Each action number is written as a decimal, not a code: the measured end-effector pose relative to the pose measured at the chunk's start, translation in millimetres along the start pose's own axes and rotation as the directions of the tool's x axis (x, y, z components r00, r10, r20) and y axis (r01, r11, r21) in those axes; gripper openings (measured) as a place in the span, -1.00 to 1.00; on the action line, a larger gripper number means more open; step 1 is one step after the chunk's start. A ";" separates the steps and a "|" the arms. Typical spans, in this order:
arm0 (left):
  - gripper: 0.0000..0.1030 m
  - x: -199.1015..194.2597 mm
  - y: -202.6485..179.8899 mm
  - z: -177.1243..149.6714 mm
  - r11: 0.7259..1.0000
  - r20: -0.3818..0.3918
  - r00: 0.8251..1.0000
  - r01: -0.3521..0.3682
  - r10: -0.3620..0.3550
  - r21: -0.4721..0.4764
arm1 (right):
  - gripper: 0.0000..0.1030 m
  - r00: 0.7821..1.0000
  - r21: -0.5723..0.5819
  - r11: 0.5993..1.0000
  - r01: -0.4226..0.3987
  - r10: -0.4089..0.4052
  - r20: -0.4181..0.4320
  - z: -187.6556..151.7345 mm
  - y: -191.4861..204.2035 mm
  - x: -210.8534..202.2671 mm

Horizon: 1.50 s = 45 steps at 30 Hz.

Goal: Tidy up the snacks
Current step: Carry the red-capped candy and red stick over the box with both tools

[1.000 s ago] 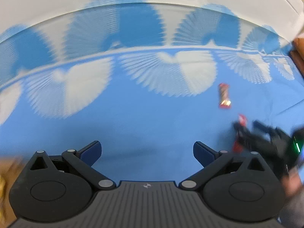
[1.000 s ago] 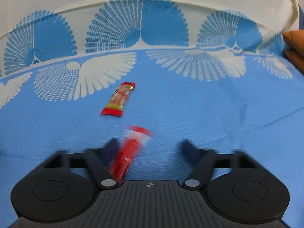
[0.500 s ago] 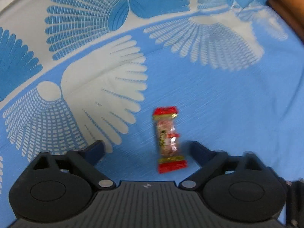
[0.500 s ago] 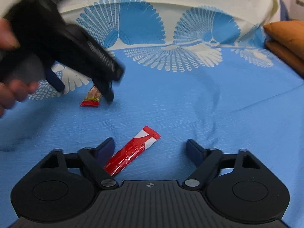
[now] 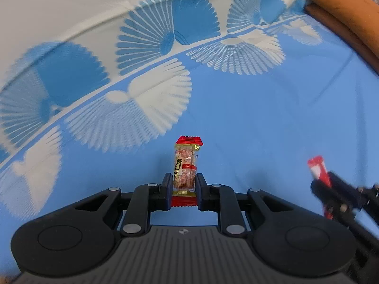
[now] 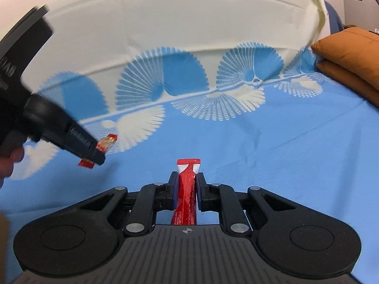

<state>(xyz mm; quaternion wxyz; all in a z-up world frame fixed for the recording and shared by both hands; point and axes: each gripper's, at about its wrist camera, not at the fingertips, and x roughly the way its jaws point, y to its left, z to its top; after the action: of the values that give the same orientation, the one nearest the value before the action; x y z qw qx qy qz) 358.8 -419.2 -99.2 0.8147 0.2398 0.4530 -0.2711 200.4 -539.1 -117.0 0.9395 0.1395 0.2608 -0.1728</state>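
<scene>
Both snacks have left the blue cloth (image 5: 272, 123) since half a second ago: the left gripper (image 5: 183, 185) has closed tight on the clear rice-cracker packet (image 5: 186, 165), which stands upright between its pads. The right gripper (image 6: 186, 189) is clamped on the red stick pack (image 6: 187, 189), lifted clear too, near orange cushions (image 6: 350, 54).

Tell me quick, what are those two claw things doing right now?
Left gripper: closed on the clear, red-ended snack packet.
Right gripper: closed on the long red snack stick.
</scene>
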 end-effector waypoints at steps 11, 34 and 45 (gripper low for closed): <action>-0.58 -186.0 54.0 -159.3 0.999 0.017 0.999 -0.041 0.041 -0.036 | -0.68 0.984 0.008 0.986 -0.165 0.165 -0.073 -31.6 56.7 -162.4; -0.58 -332.9 14.2 -357.6 0.914 0.030 0.992 -0.102 0.123 -0.393 | -0.68 0.865 -0.246 0.840 -0.484 0.415 -0.283 -112.2 233.7 -332.9; -0.58 -336.4 26.4 -373.7 0.894 0.051 0.993 -0.073 0.106 -0.442 | -0.68 0.877 -0.314 0.827 -0.466 0.383 -0.291 -120.5 249.6 -345.9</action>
<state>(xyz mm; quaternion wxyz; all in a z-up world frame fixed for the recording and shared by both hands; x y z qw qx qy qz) 0.0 -86.4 19.4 0.8756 0.0602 0.4606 -0.1326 -31.8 -184.5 12.7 0.9293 0.0301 0.3512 0.1106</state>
